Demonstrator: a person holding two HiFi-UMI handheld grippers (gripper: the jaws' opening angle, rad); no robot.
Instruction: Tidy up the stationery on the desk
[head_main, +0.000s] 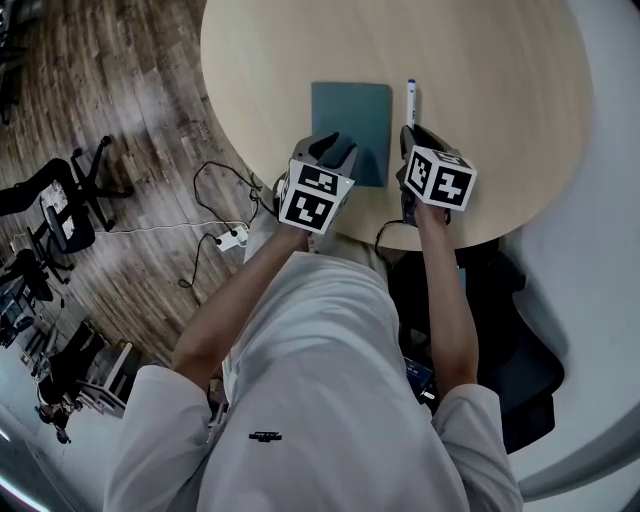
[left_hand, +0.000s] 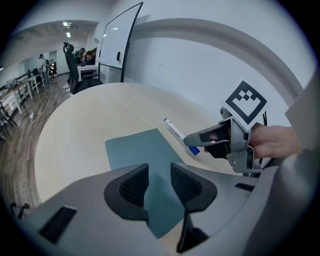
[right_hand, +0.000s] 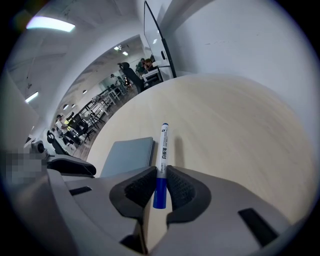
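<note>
Office floor with chairs (head_main: 62, 205) and a loose cable (head_main: 212, 225) surrounds a pale round tabletop (head_main: 480, 60), bare except for two things near its front edge. A teal notebook (head_main: 352, 118) lies flat and closed, and a white marker (head_main: 411, 98) with a blue end points away from the person, just beside the notebook's right edge.

The right claw (right_hand: 161, 170) is clamped on the marker: both ribbed pads press the barrel where white meets blue, so the blue end sits between the jaws and the white length sticks out ahead. Whether the marker is lifted or resting on the wood is not clear.

The left claw (left_hand: 159, 170) hangs over the near end of the notebook with its jaws apart. Teal cover shows through the gap and nothing is gripped.

This looks like the pick-up step for the marker, with the notebook not yet handled. No pen holder or box is in view, so the likely tidy place is on or squarely alongside the notebook.

Next, the right claw probably needs to carry the marker level, set it down parallel to the notebook's edge, and open only once it is resting so it doesn't roll. The left claw could press down on the notebook or square it up.
</note>
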